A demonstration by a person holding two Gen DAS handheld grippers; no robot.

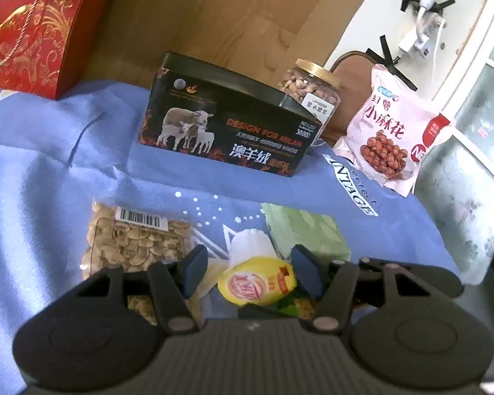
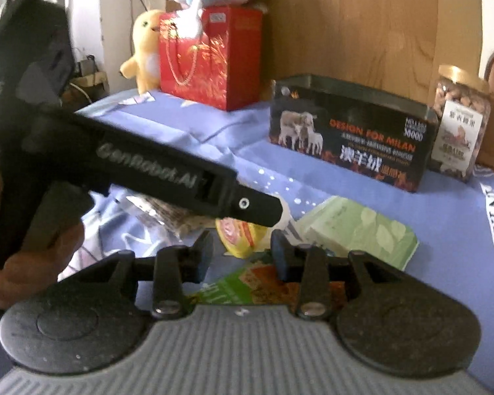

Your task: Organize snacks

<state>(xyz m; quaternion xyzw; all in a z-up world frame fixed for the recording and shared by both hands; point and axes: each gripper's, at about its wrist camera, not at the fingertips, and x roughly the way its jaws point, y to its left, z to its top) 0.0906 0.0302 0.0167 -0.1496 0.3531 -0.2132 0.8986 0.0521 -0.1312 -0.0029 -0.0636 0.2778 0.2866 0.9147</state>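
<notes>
Left wrist view: the left gripper hangs with its jaws spread around a small yellow-lidded snack cup on the blue bedsheet, pads not pressing it. A bag of seeds and a green pack crowd close on either side; closing off-centre could squirt the cup away or snag the pack.

Right wrist view: the right gripper is also spread and empty, above a green-orange snack packet. The left tool crosses just ahead, so both reaching in could knock together. The black box waits well beyond.
</notes>
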